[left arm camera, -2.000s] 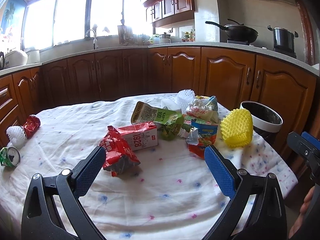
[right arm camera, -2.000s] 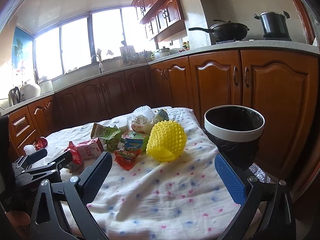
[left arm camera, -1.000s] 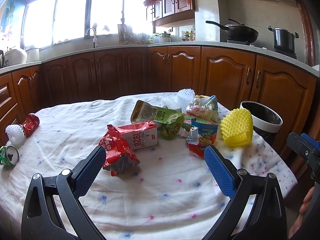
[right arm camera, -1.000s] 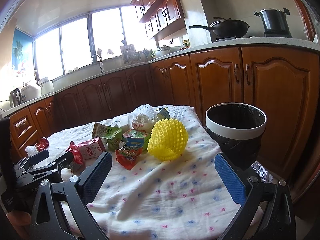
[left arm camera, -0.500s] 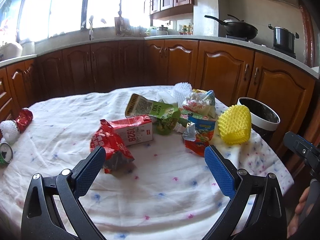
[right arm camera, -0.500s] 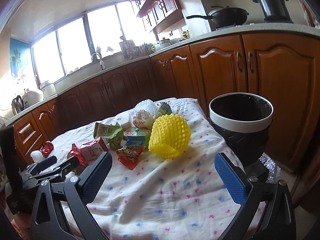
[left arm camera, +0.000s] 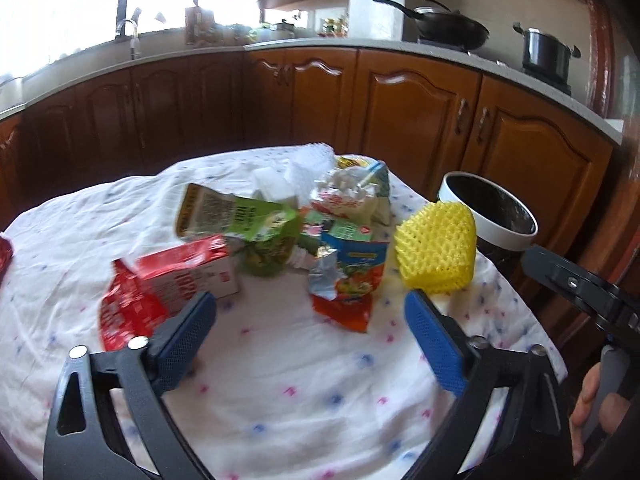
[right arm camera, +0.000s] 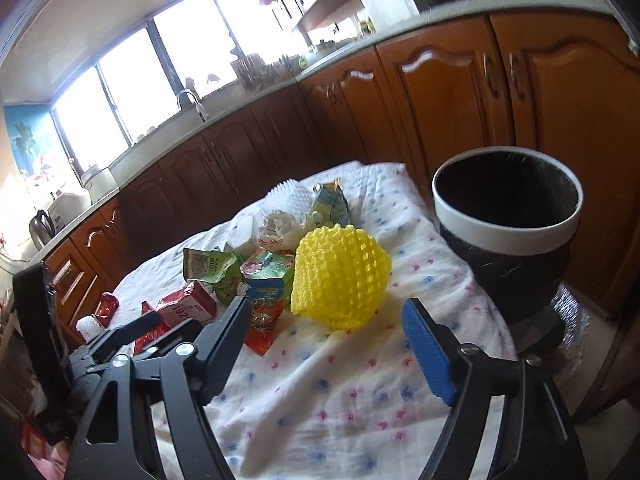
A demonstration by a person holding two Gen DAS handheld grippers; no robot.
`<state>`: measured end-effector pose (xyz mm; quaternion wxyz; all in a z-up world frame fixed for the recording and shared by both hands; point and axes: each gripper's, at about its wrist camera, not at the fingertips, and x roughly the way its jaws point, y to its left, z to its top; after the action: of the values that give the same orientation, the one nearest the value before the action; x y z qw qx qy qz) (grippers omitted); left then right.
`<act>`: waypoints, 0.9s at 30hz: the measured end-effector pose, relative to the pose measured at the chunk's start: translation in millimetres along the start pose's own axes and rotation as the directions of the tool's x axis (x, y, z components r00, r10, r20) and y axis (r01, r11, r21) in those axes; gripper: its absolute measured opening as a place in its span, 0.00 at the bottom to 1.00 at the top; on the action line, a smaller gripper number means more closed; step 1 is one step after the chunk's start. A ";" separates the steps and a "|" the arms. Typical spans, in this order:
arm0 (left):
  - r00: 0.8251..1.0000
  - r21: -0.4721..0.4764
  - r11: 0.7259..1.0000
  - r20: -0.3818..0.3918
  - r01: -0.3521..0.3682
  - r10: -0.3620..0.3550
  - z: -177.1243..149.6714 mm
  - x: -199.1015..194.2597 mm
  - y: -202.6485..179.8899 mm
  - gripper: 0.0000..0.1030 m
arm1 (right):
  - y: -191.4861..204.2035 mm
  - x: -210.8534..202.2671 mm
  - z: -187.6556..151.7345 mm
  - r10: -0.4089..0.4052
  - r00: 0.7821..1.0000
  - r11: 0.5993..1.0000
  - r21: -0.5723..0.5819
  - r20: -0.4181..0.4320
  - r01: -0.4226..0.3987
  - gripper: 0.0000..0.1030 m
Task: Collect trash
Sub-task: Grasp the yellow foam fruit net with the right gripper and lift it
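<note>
A white dotted cloth [right arm camera: 340, 376] covers the counter in a wood-cabinet kitchen [right arm camera: 440, 92]. Trash, including a yellow foam net [right arm camera: 340, 276], lies beside the bin [right arm camera: 508, 236]. Both grippers [left arm camera: 310, 320] [right arm camera: 324, 332] are closing, fingers wide, holding nothing.

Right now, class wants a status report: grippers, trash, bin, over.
Left gripper and right gripper closing, both empty. Yellow foam net ahead of right. Bin beside table, path clear.

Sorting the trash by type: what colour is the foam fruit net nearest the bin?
Yellow foam fruit net; right wrist view shows it best.
</note>
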<state>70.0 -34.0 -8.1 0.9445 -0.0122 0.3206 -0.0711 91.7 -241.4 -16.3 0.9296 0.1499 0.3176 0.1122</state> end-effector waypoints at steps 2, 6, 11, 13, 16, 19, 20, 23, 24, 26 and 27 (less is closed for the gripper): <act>0.999 0.012 1.000 -0.036 0.014 -0.013 4.8 13.4 -4.3 0.84 | -3.9 10.8 3.7 -0.004 1.000 1.000 0.007 -0.022 0.004 0.75; 0.996 0.019 1.000 -0.088 0.025 -0.023 10.9 34.5 -9.1 0.80 | -15.0 33.1 10.0 0.010 0.997 0.999 0.050 -0.079 -0.006 0.74; 0.987 0.011 0.999 -0.157 0.034 -0.032 14.7 58.7 -8.9 0.75 | -29.5 56.3 14.5 0.031 0.992 0.995 0.095 -0.122 -0.020 0.69; 0.983 0.008 0.999 -0.180 0.039 -0.037 14.6 66.7 -7.7 0.70 | -32.3 63.2 15.4 0.042 0.990 0.994 0.106 -0.134 -0.028 0.55; 0.975 0.003 0.998 -0.216 0.058 -0.056 12.4 78.0 -8.7 0.55 | -34.8 70.7 15.6 0.066 0.985 0.993 0.110 -0.159 -0.048 0.24; 0.967 -0.009 0.996 -0.237 0.089 -0.089 10.4 84.3 -9.7 0.35 | -28.3 64.0 15.4 0.061 0.988 0.996 0.073 -0.142 -0.051 0.22; 0.965 -0.015 0.994 -0.238 0.109 -0.110 10.4 83.8 -9.9 0.21 | -26.0 58.1 15.8 0.065 0.990 0.997 0.058 -0.128 -0.058 0.21; 0.968 -0.013 0.992 -0.217 0.126 -0.125 12.6 76.3 -11.0 0.07 | -20.9 44.1 19.4 0.065 0.993 0.997 0.034 -0.101 -0.062 0.21; 0.967 -0.017 0.991 -0.215 0.135 -0.136 13.4 74.4 -10.9 0.05 | -21.7 37.6 20.6 0.061 0.994 0.998 0.028 -0.090 -0.059 0.21; 0.967 -0.021 0.988 -0.204 0.153 -0.154 15.9 67.4 -12.3 0.01 | -24.7 31.1 22.7 0.060 0.995 0.998 0.032 -0.078 -0.058 0.21; 0.967 -0.019 0.987 -0.199 0.157 -0.158 17.9 65.1 -13.4 0.01 | -28.1 26.1 24.1 0.054 0.996 0.998 0.036 -0.068 -0.052 0.21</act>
<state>130.3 -56.9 -32.3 0.8989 -0.0320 0.4119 -0.1461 130.1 -264.6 -22.5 0.9121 0.1702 0.3471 0.1366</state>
